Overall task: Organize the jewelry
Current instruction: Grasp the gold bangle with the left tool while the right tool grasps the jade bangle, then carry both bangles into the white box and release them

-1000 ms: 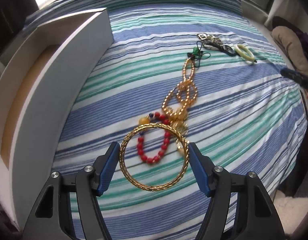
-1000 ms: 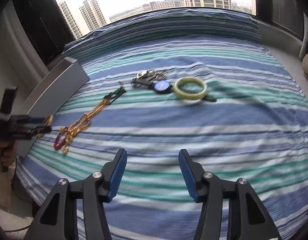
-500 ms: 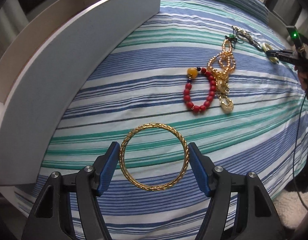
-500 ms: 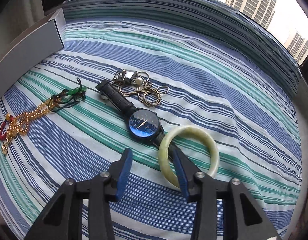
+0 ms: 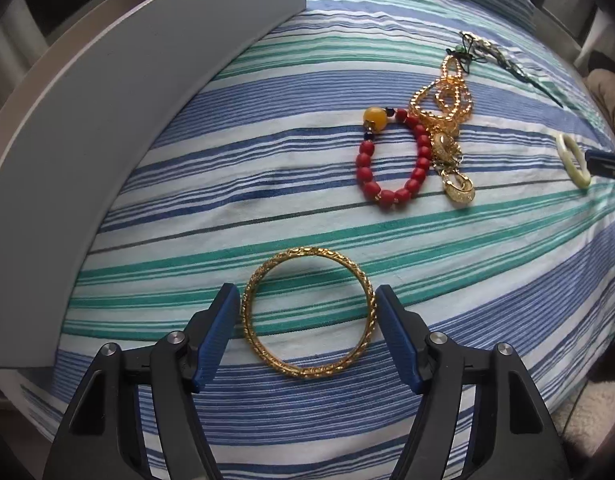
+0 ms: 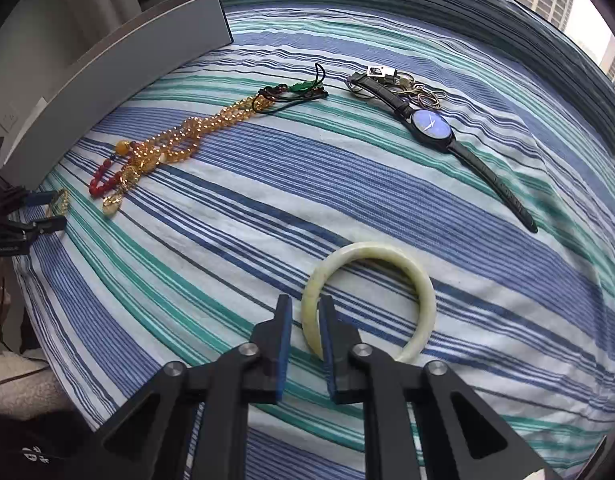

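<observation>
Your left tongs (image 5: pixel 305 300) stand apart around the gold bangle (image 5: pixel 311 372), with a sliver of gap showing at each pad. The bangle seems to lie flat on the bed (image 5: pixel 227 184) at 6 o'clock in the left view, so I judge it unheld. Your right tongs (image 6: pixel 306 304) straddle the near rim of the jade bangle (image 6: pixel 371 250) at 6 o'clock in the right view. Their jaws have just been opening. The rim sits between them, close against the right pad and clear of the left, so it is not clamped either.

Both bangles are now well apart from the rest. The red bracelet (image 5: pixel 365 168) and bead necklace (image 5: pixel 421 100) lie tangled at 1 o'clock from the left tongs. The watch (image 6: pixel 431 126) and keys (image 6: pixel 423 96) lie at 1 o'clock from the right tongs. The grey box (image 5: pixel 107 140) runs along the bed at 10 o'clock.

This looks like the sorting step: the bangles are being pulled out of the pile, one per hand. If they stay here, lift each pair of tongs straight up so no pad drags a rim. If they belong in the box, close squarely first: across the gold ring's widest line, and well down on the jade rim, which looks smooth and may slip.
</observation>
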